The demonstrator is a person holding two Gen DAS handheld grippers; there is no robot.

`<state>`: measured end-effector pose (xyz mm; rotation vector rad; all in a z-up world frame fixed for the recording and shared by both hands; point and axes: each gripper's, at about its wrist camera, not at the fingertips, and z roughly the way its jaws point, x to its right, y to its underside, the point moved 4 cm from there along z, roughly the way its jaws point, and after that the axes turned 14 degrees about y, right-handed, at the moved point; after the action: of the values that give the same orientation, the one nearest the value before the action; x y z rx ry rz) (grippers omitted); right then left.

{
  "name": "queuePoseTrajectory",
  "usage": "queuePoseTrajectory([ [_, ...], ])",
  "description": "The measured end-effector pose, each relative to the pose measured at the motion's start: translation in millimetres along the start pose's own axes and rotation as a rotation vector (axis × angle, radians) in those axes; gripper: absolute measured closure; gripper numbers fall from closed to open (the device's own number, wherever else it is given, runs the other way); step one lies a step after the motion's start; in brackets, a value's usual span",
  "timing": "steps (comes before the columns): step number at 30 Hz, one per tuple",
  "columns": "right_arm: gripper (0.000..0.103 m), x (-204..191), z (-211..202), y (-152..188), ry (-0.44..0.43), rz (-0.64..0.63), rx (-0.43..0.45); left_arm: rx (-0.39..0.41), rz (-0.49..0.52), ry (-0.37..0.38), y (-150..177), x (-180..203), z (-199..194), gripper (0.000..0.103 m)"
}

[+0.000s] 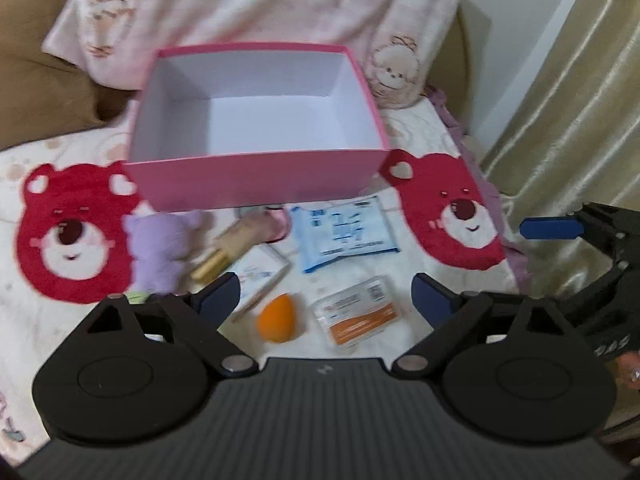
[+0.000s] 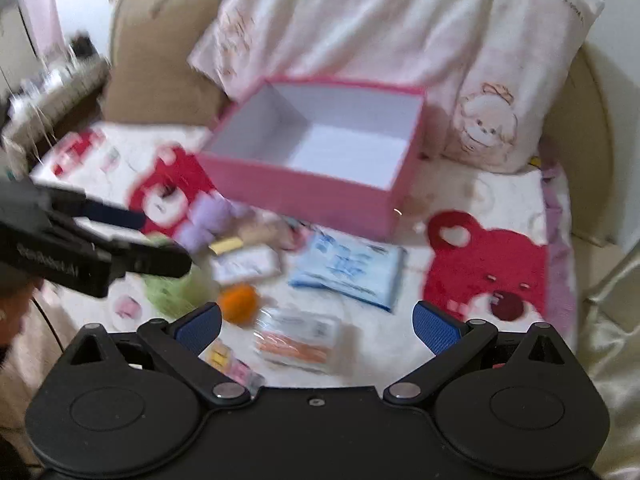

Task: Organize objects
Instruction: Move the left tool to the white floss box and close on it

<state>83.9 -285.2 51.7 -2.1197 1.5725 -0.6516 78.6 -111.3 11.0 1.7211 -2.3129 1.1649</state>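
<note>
An empty pink box (image 1: 256, 180) with a white inside stands open on the blanket, also in the right wrist view (image 2: 296, 188). In front of it lie a purple plush (image 1: 160, 248), a beige tube (image 1: 224, 252), a blue wipes pack (image 1: 344, 232), an orange sponge (image 1: 278, 320) and a clear packet with orange print (image 1: 358, 312). My left gripper (image 1: 325, 294) hovers open above the sponge and packet, holding nothing. My right gripper (image 2: 318, 320) is open over the same packet (image 2: 298, 336), beside the sponge (image 2: 238, 302). A green item (image 2: 176, 288) lies under the left gripper's arm.
A white blanket with red bear faces (image 1: 68, 236) covers the surface. A pink printed pillow (image 2: 400, 32) leans behind the box against a tan cushion (image 1: 44, 92). A beige curtain (image 1: 572, 100) hangs at the right. Small pink and yellow items (image 2: 228, 360) lie near my right gripper.
</note>
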Motion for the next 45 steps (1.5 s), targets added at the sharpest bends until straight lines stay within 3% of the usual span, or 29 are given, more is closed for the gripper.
queuePoseTrajectory([
  [4, 0.000, -6, 18, 9, 0.012, -0.043, 0.015, -0.035, -0.071, 0.026, 3, -5, 30, 0.012],
  [9, 0.002, -21, 55, 35, -0.048, -0.003, -0.034, -0.088, -0.101, 0.017, 27, -19, 62, 0.014],
  [14, 0.007, -46, 79, 52, -0.074, -0.020, -0.043, -0.044, -0.103, 0.034, 45, -25, 81, 0.015],
  [19, 0.007, -76, 87, 60, 0.028, -0.212, 0.059, -0.012, -0.078, 0.033, 54, -29, 97, 0.024],
  [21, 0.007, -81, 92, 63, 0.033, -0.232, 0.061, -0.018, -0.090, 0.052, 58, -32, 101, 0.026],
  [28, 0.006, -72, 114, 65, 0.018, -0.126, 0.009, -0.028, -0.100, 0.119, 65, -39, 111, 0.045],
  [32, 0.006, -68, 124, 70, -0.023, -0.051, -0.028, -0.042, -0.139, 0.141, 72, -45, 120, 0.046],
  [38, 0.007, -71, 135, 72, -0.042, -0.001, -0.047, 0.006, -0.232, 0.193, 81, -60, 134, 0.047],
  [45, 0.007, -71, 123, 69, 0.010, -0.027, -0.014, 0.008, -0.194, 0.216, 76, -50, 124, 0.050],
])
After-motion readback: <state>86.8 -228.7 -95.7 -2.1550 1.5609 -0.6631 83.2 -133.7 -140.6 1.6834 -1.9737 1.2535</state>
